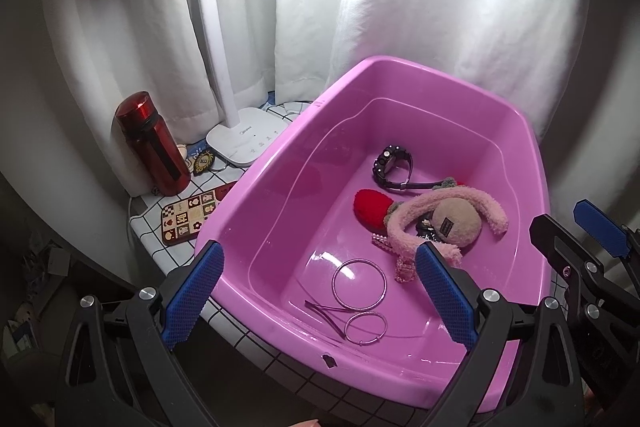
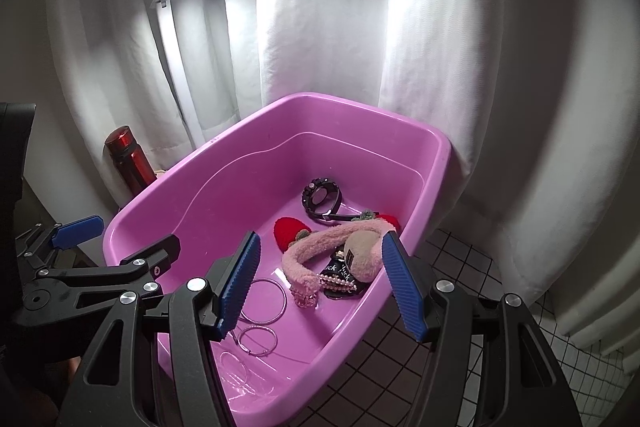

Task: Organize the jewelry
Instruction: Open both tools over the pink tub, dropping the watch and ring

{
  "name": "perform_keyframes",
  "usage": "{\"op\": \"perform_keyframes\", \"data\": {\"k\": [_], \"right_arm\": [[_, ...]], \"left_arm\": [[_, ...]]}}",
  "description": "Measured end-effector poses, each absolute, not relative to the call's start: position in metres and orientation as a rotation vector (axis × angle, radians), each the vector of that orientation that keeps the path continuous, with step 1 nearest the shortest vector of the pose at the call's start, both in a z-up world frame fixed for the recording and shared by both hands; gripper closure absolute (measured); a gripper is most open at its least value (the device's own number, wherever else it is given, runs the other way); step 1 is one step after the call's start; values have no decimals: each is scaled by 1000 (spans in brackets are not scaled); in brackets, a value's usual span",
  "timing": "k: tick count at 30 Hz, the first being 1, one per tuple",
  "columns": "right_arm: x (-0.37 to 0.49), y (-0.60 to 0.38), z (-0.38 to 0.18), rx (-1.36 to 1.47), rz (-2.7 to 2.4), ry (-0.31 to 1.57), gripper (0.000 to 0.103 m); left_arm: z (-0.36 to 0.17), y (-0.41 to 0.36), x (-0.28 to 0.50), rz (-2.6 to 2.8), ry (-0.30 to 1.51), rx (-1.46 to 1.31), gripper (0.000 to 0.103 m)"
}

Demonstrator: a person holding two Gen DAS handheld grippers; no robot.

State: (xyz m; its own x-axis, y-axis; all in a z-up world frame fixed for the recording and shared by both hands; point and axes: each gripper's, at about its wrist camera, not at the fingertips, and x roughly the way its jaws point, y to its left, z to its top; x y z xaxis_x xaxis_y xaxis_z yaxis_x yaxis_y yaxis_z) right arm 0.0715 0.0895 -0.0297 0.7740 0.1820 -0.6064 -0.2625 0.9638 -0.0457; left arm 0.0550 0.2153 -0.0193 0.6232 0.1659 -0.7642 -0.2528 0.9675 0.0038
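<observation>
Left wrist view is showing you a pink tub [image 1: 280, 195] holding a black watch [image 1: 392, 163] at 12 o'clock, a plush headband [image 1: 440, 223] at 2, and two silver hoops [image 1: 360, 285] at 6. Your left gripper [image 1: 320, 291] and right gripper [image 2: 320, 283] are both hovering spread wide, grasping nothing.

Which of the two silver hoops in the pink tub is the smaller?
The thin silver hoop nearest the pink plastic tub's front wall, beside the dark hairpin; the larger hoop lies behind it.
</observation>
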Motion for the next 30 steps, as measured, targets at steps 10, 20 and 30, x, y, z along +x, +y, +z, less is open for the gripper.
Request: {"op": "perform_keyframes", "data": {"k": [10, 20, 30], "right_arm": [[65, 87, -29, -131, 239, 636, 43], [61, 86, -29, -137, 240, 630, 42], [52, 79, -28, -135, 243, 624, 42]], "left_arm": [[-19, 212, 53, 236, 868, -109, 8], [-19, 210, 50, 243, 872, -100, 8], [-16, 205, 46, 235, 871, -95, 8]]}}
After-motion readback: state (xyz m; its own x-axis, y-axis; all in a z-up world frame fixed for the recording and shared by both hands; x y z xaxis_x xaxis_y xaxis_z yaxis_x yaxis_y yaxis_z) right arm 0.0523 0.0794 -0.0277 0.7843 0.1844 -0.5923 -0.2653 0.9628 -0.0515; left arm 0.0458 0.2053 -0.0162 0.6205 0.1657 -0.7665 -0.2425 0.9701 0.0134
